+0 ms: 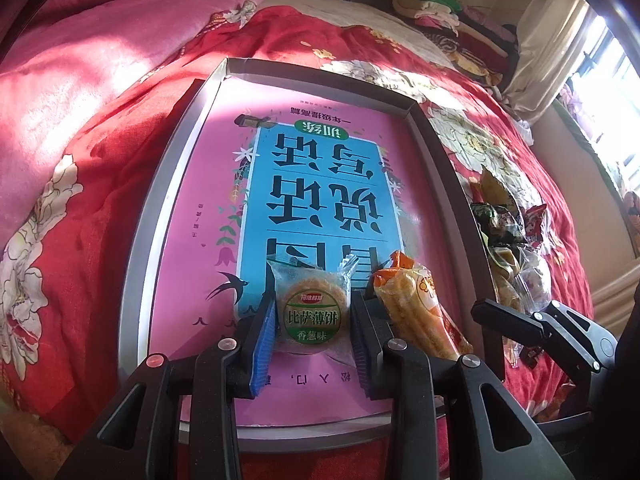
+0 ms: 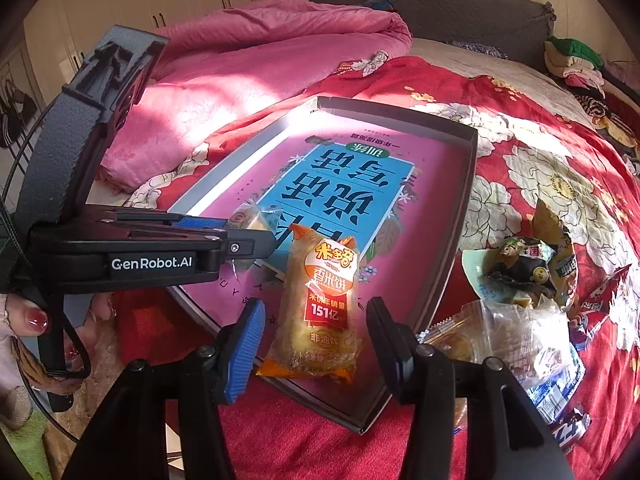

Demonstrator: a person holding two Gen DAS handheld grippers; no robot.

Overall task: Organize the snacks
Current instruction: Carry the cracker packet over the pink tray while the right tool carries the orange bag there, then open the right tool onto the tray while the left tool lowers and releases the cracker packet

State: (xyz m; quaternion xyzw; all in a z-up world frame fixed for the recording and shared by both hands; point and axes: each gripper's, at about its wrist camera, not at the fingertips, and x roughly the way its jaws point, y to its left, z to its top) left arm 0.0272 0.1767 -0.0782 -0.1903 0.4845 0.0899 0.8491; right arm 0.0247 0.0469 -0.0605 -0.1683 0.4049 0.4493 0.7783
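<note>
A shallow grey box (image 1: pixel 444 184) with a pink and blue printed bottom lies on the bed; it also shows in the right wrist view (image 2: pixel 468 184). My left gripper (image 1: pixel 312 320) is shut on a round cracker packet (image 1: pixel 312 312) with a green label, low over the box's near end. An orange rice cracker packet (image 1: pixel 420 312) lies in the box to its right. In the right wrist view this orange packet (image 2: pixel 320 308) lies between the open fingers of my right gripper (image 2: pixel 316 328), not gripped. The left gripper (image 2: pixel 240 240) shows there from the side.
A pile of loose wrapped snacks (image 2: pixel 520 300) lies on the red floral quilt right of the box, also in the left wrist view (image 1: pixel 508 232). A pink blanket (image 2: pixel 240 60) is bunched at the back left. Folded clothes (image 1: pixel 452 20) lie at the far side.
</note>
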